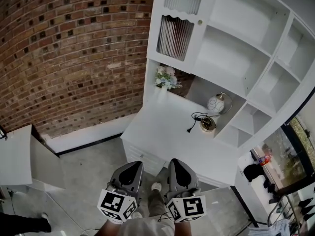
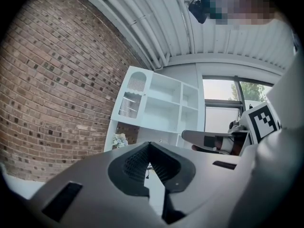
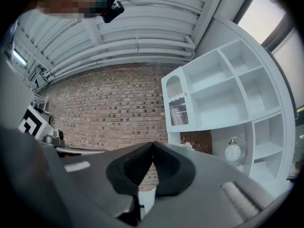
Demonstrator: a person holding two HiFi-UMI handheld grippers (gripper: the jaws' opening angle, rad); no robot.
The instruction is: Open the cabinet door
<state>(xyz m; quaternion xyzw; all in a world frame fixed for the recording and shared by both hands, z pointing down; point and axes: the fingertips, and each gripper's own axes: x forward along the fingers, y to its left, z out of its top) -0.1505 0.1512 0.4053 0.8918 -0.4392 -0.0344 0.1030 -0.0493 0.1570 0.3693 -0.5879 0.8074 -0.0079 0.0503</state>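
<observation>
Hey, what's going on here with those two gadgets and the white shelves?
A person stands facing a white shelf unit, holding the left gripper and the right gripper side by side, pointed toward it. Both are shut and hold nothing. The cabinet door with ribbed glass, at the unit's upper left, is closed, and neither gripper is near it yet. Flowers and a small clock sit on the desk below.

Brick wall, flowers, clock (round)
</observation>
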